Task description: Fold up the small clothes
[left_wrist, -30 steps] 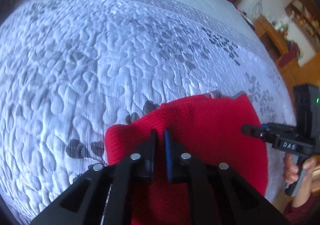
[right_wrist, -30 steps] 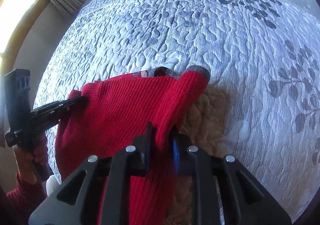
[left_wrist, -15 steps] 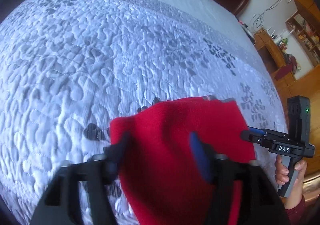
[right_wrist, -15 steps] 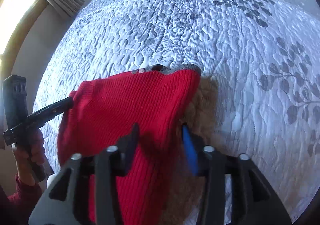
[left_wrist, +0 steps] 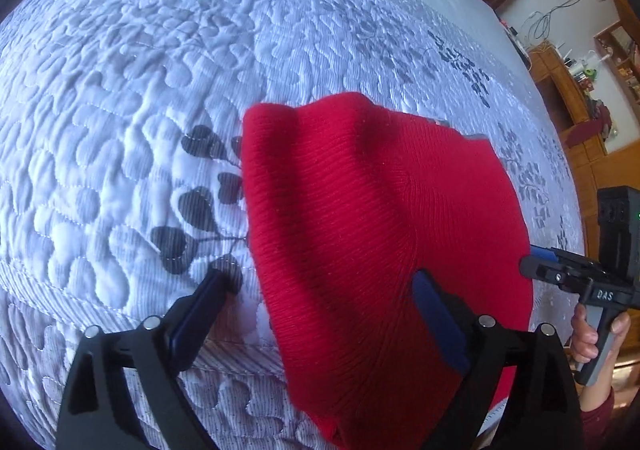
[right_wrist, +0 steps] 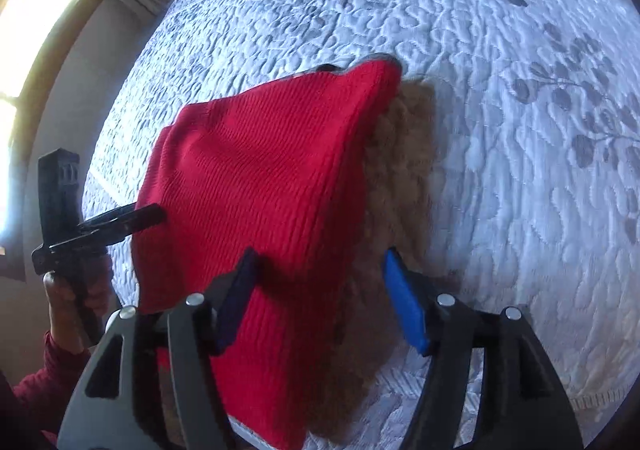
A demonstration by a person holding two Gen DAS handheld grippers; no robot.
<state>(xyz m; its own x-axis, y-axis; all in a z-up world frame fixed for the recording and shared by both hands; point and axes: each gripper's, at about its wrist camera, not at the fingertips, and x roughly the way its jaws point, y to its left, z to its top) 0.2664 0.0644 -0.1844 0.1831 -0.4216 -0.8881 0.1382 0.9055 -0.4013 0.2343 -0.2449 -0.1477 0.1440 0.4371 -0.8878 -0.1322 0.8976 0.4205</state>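
My left gripper (left_wrist: 320, 298) has just been opening and its jaws stand wide, one pad over the quilted white bedspread with grey leaf print (left_wrist: 120, 109), the other over the red ribbed knit garment (left_wrist: 360, 230), neither pressing. My right gripper (right_wrist: 320, 290) has also been opening; its jaws straddle the garment's edge (right_wrist: 272, 169) without touching. The red knit lies ahead of both, over a tan fuzzy cloth (right_wrist: 400, 169).
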